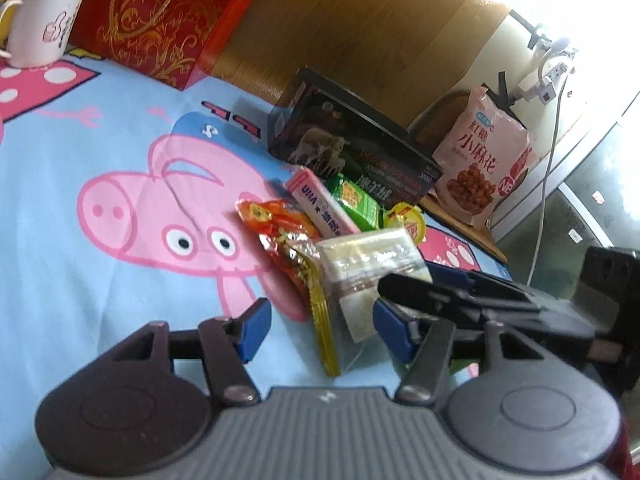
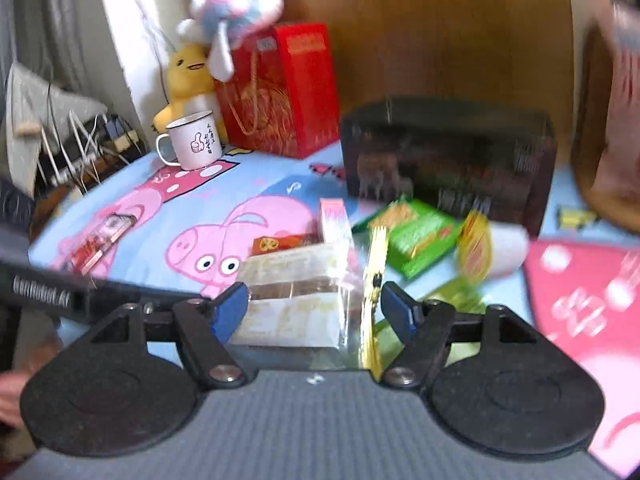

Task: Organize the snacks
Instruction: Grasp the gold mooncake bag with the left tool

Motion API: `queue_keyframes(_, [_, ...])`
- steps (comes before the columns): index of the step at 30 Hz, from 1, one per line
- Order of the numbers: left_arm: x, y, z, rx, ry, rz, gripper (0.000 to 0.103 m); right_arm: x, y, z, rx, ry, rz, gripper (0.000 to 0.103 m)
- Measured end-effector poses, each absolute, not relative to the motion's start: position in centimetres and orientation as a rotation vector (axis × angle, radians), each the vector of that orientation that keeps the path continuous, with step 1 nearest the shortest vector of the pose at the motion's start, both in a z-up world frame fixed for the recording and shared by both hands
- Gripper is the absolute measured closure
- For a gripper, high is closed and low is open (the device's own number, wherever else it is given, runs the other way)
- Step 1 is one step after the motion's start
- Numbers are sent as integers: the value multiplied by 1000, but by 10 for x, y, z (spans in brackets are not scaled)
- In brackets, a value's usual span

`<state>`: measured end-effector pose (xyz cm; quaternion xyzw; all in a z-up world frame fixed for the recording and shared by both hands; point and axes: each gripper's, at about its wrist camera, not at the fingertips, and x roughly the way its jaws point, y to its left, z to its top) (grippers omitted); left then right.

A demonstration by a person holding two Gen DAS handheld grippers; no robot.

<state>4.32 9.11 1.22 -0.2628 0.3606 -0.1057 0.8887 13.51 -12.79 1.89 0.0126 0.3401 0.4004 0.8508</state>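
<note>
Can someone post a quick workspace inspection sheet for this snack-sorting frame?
Surface: blue cartoon-pig cloth, flat, partly covered.
Job's things: clear-wrapped cake pack lying between the right claw's pads; pink box, green packet, orange wrapper, yellow-lidded cup heaped together; dark carton behind them; pink snack bag upright off the cloth's far edge.
Clutter: white mug, red gift box, plush toys.
Grippers: left claw open over the heap's near edge; right claw open around the cake pack, grip not seen.
Cables: white lead and plug block on the wall.
Surroundings: wooden panel behind; right view blurred.
</note>
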Motion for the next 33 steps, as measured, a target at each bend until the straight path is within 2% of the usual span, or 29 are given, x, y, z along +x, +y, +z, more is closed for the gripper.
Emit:
queue_keyframes(1, [43, 91, 11, -546, 754, -226, 52, 135, -131, 18, 62, 729, 863, 40])
queue_keyframes(2, [42, 91, 10, -546, 755, -235, 53, 133, -132, 21, 91, 731, 886, 41])
queue_keyframes(6, [37, 99, 14, -578, 727, -249, 53, 114, -135, 34, 166, 708, 989, 40])
queue_keyframes(12, [12, 132, 20, -637, 693, -195, 49, 116, -130, 43, 394, 770, 1126, 40])
queue_keyframes(17, [-27, 173, 21, -714, 642, -86, 47, 105, -93, 41, 432, 839, 1262, 40])
queue_keyframes(20, [-45, 192, 23, -741, 611, -27, 45, 91, -65, 38, 353, 863, 1302, 40])
queue_keyframes(24, [-50, 201, 23, -757, 592, -17, 42, 73, -55, 43, 206, 788, 1259, 39])
queue_keyframes(28, [-38, 193, 18, -725, 616, -57, 41, 53, -57, 37, -23, 687, 1133, 29])
queue_keyframes(33, [-28, 181, 10, -693, 658, -101, 41, 44, -48, 18, -167, 699, 1078, 29])
